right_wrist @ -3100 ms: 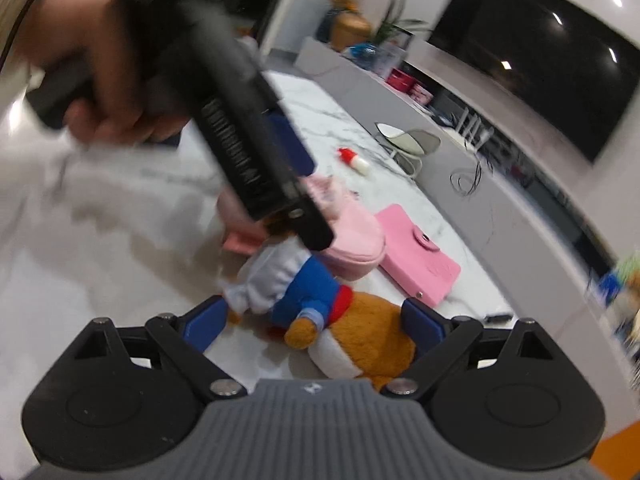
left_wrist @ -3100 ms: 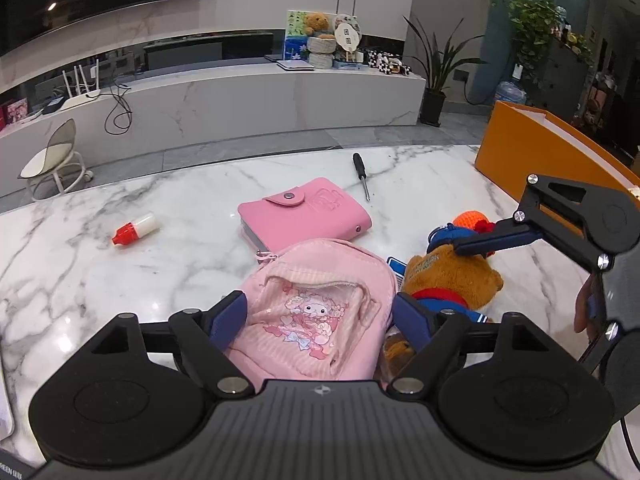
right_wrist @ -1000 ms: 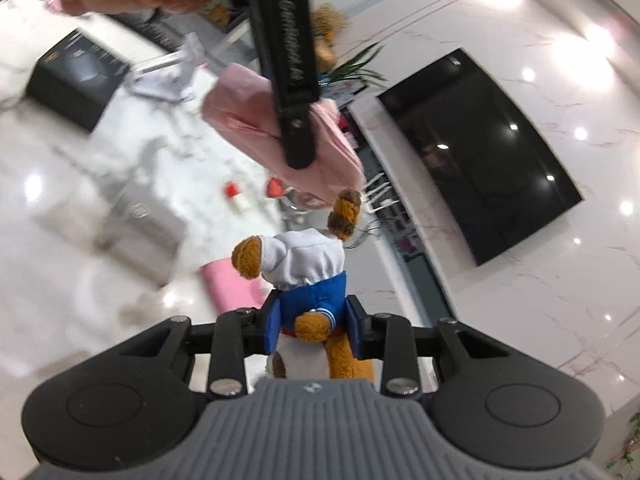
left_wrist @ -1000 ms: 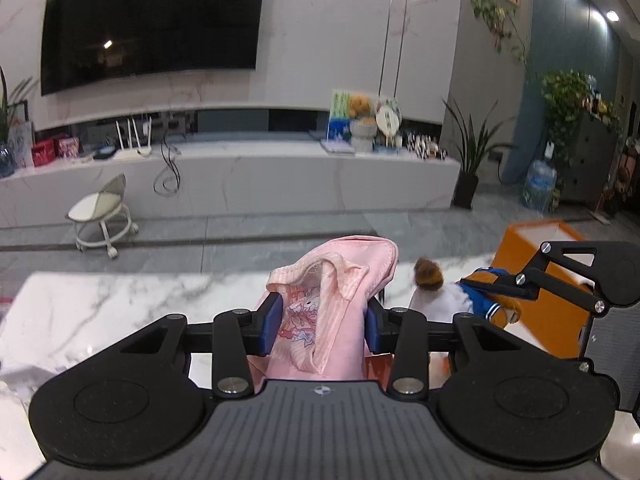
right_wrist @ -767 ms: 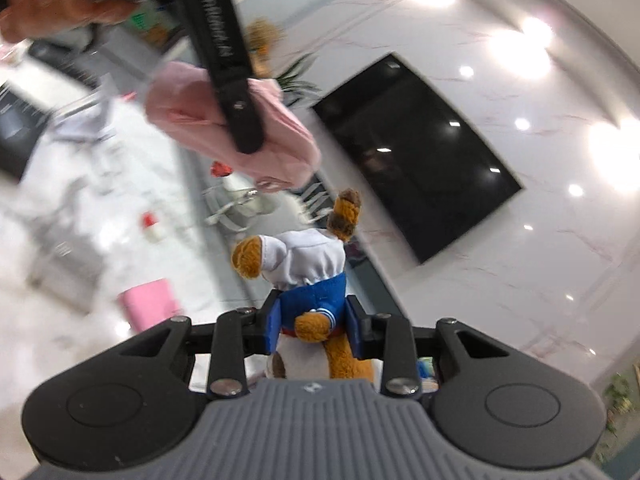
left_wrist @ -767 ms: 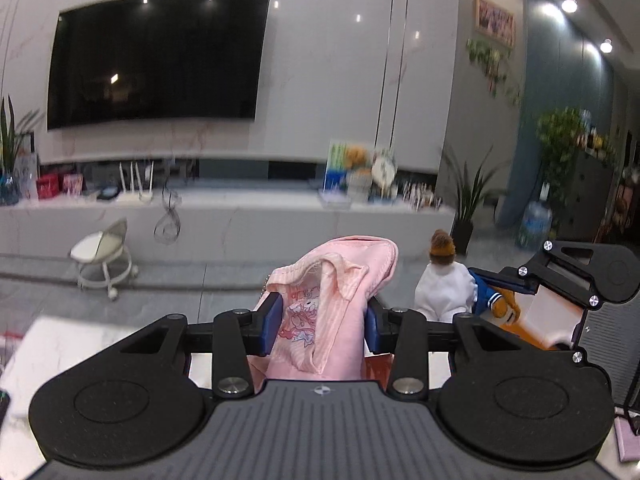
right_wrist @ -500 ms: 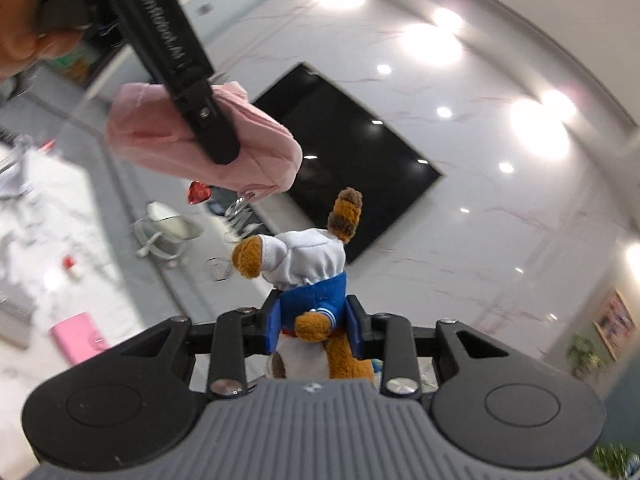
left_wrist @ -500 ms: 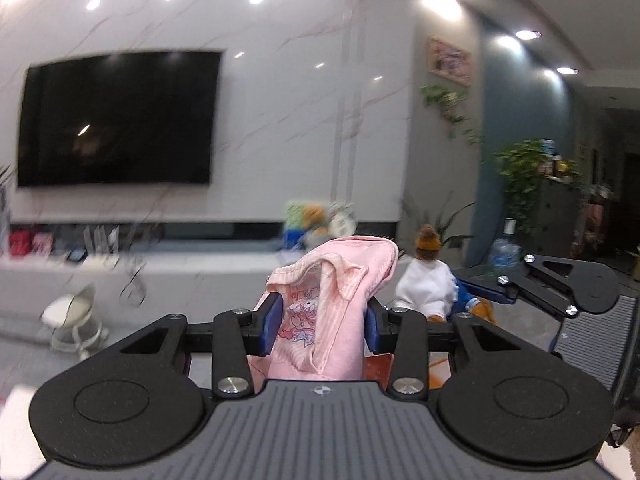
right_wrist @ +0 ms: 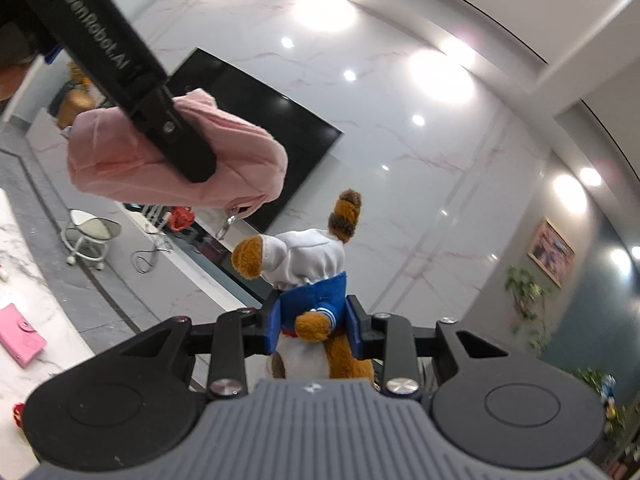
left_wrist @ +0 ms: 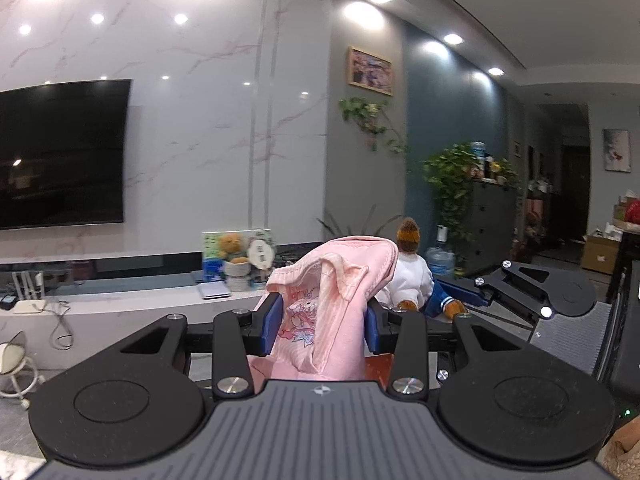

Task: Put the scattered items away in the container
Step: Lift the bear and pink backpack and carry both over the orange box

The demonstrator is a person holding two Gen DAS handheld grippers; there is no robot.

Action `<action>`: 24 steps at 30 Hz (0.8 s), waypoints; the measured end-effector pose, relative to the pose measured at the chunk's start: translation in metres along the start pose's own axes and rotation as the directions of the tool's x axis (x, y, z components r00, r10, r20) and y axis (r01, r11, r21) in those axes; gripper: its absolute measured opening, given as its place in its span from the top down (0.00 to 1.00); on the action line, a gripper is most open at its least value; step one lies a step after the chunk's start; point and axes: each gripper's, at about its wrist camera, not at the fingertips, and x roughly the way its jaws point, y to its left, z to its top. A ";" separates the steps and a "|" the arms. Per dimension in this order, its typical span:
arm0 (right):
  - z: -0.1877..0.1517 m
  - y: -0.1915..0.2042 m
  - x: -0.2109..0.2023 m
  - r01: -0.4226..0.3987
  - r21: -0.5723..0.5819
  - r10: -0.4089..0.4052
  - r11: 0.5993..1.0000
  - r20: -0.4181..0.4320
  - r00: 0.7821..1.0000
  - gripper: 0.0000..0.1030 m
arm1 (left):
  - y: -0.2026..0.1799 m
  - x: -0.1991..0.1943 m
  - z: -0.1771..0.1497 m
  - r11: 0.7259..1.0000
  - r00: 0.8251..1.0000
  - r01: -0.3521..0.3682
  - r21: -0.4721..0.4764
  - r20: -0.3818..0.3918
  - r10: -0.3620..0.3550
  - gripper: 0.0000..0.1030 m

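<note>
My left gripper is shut on a small pink backpack with a cartoon print, held up in the air. My right gripper is shut on a brown teddy bear in a white and blue outfit. In the left wrist view the teddy bear and the right gripper sit just right of the backpack. In the right wrist view the pink backpack hangs at upper left in the left gripper. The orange container is out of view.
A pink wallet lies on the white marble table far below at left. A small red object shows at the left edge. A TV, a long counter, a round stool and plants fill the room behind.
Both grippers have risen and tilted upward with their loads. The table has dropped out of the left wrist view and the ceiling lights have come in.
</note>
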 end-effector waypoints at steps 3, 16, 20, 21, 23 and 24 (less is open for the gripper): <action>-0.010 -0.017 -0.003 0.023 0.044 -0.022 0.999 -0.023 0.999 0.66 | -0.015 0.015 0.000 1.000 1.000 0.028 0.004 -0.008 -0.028 0.54; -0.062 -0.051 0.007 0.039 0.157 -0.013 0.987 -0.164 0.986 0.66 | -0.050 0.082 -0.033 0.994 0.989 0.094 -0.047 -0.109 -0.098 0.54; -0.082 -0.053 0.018 0.011 0.206 0.036 0.979 -0.224 0.974 0.66 | -0.051 0.098 -0.047 0.995 0.984 0.089 -0.053 -0.152 -0.096 0.54; -0.086 -0.052 0.022 0.003 0.220 0.051 0.975 -0.239 0.970 0.66 | -0.051 0.102 -0.051 0.995 0.982 0.086 -0.053 -0.163 -0.094 0.54; -0.094 -0.052 0.028 -0.008 0.240 0.075 0.971 -0.271 0.960 0.66 | -0.051 0.110 -0.058 0.995 0.978 0.081 -0.056 -0.186 -0.090 0.54; -0.097 -0.052 0.031 -0.012 0.247 0.085 0.969 -0.287 0.954 0.66 | -0.051 0.114 -0.061 0.995 0.976 0.080 -0.060 -0.196 -0.090 0.54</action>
